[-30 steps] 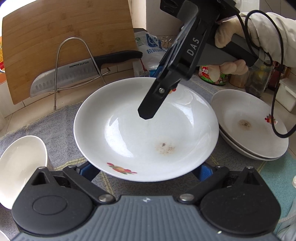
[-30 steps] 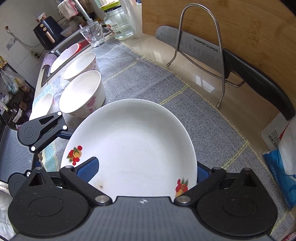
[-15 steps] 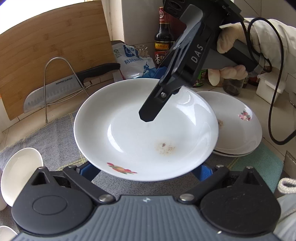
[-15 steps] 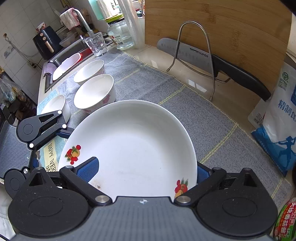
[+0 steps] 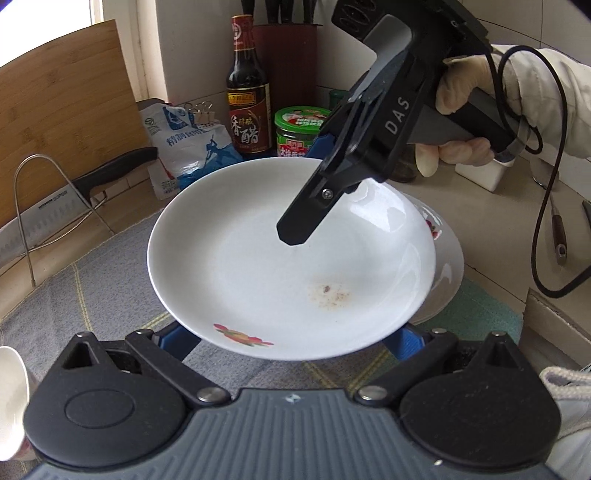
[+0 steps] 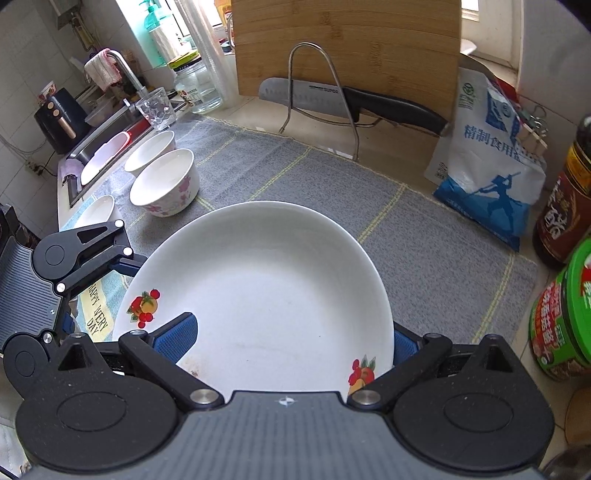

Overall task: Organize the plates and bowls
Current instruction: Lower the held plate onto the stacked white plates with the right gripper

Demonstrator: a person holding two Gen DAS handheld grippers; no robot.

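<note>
You are carrying the wide white ceramic plate with fruit prints (image 5: 288, 258) just above the stack of white plates (image 5: 448, 258) on the grey cloth (image 6: 332, 192), both the left gripper (image 5: 291, 338) and the right gripper (image 6: 291, 341) clamped on opposite rims, so be lowering it level and centred before you are opening either one.

Daylight fills both views, bright and even, coming from a window (image 6: 480, 29) behind the cutting board (image 6: 347, 48), where the glass is blown out to white. The white plate (image 5: 288, 266) carries a soft glare patch near its far rim and little shadow. Shadows on the grey mat (image 6: 369, 206) are faint and diffuse. Fisheye bending curves the counter and walls, and the corners fall to black. Focus is sharp mid-frame, softer toward the edges.
</note>
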